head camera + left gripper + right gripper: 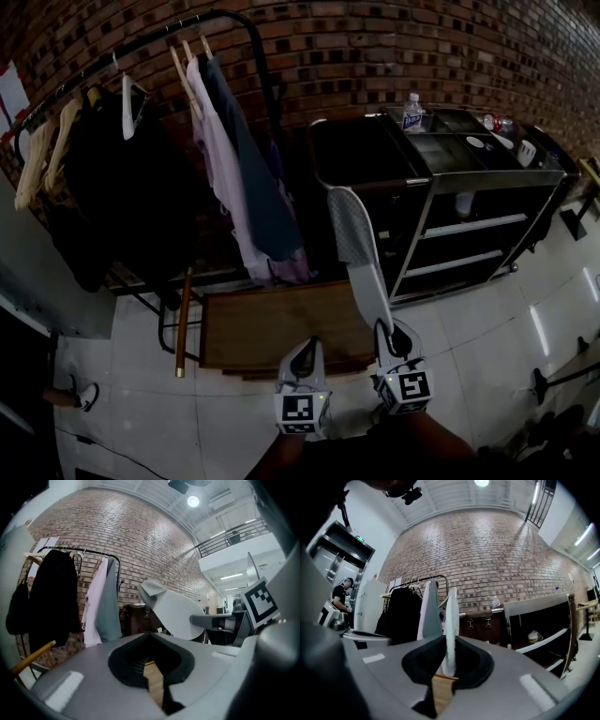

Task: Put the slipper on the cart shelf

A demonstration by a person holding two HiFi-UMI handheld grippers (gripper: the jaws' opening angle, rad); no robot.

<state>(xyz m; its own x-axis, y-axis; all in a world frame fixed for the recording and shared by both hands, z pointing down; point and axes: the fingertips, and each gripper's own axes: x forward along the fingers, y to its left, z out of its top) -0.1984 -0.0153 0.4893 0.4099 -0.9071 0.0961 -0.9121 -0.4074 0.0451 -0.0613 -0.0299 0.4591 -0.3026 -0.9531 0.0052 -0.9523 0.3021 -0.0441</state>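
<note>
A pale grey slipper (355, 246) stands on edge, its heel clamped in my right gripper (392, 345), which is shut on it. In the right gripper view the slipper (451, 625) rises thin and upright from between the jaws of that gripper (447, 663). The black cart (441, 155) stands just beyond and to the right, with two pale shelves (473, 226) in its open side. My left gripper (306, 361) hovers beside the right one, shut and empty. In the left gripper view the slipper (177, 614) shows to the right of the left gripper (150, 662).
A clothes rack (150, 37) with hanging garments (239, 169) fills the left. A low wooden bench (281, 328) lies under my grippers. A water bottle (412, 112) and small items sit on the cart top. A person (341, 595) stands far left in the right gripper view.
</note>
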